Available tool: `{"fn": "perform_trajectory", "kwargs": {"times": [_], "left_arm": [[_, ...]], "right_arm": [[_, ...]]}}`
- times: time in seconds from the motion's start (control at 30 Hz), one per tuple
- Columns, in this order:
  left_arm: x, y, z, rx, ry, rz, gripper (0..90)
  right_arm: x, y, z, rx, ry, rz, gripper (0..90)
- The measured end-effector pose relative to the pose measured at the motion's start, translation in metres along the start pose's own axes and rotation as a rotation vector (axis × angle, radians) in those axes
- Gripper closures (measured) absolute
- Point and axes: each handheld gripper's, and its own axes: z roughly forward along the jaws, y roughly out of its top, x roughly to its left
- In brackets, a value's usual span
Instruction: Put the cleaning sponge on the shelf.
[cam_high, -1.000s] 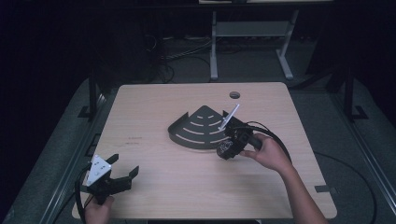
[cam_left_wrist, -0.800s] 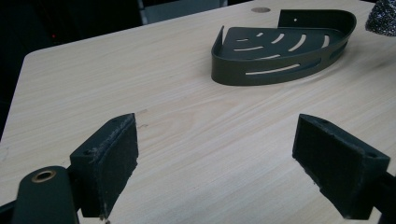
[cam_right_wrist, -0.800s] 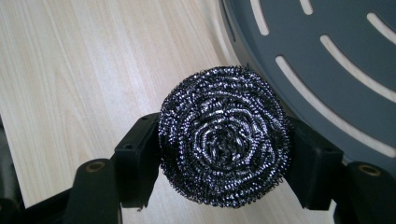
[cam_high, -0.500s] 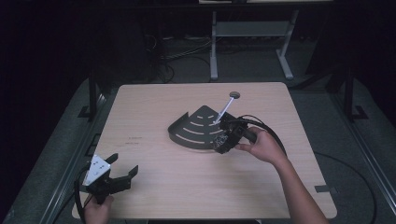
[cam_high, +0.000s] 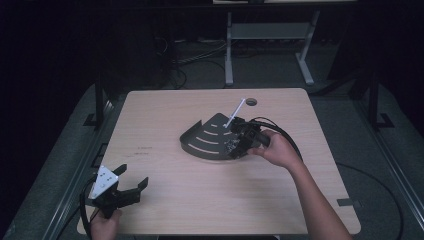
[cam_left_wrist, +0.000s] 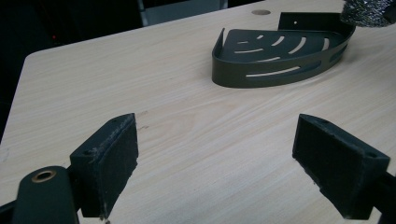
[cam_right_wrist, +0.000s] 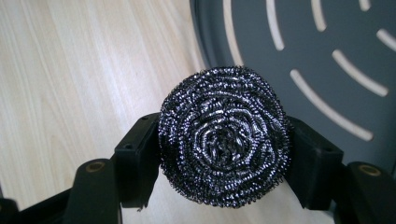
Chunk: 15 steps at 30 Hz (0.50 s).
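Steel-wool scourer (cam_right_wrist: 223, 135) clamped between right tool (cam_high: 235, 145) jaws, above near edge of dark slotted corner rack (cam_high: 207, 137) on table (cam_high: 165, 115). Left tool (cam_high: 122, 190) wide open, empty, well apart.

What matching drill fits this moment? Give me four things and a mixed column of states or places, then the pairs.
1. steel scourer
2. left tool
3. corner rack
4. round hole

A. jaws wide apart, holding nothing
B. near the table's far edge
C. clamped between two black jaws
D. dark, slotted, lying mid-table

Pairs: 1-C, 2-A, 3-D, 4-B
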Motion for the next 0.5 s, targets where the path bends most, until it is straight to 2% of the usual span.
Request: {"fn": "perform_trajectory", "kwargs": {"times": [0.5], "left_arm": [[0.001, 0.000, -0.001, 0.002, 0.001, -0.001, 13.7]], "right_arm": [[-0.013, 0.017, 0.003, 0.010, 0.004, 0.008, 33.8]]}}
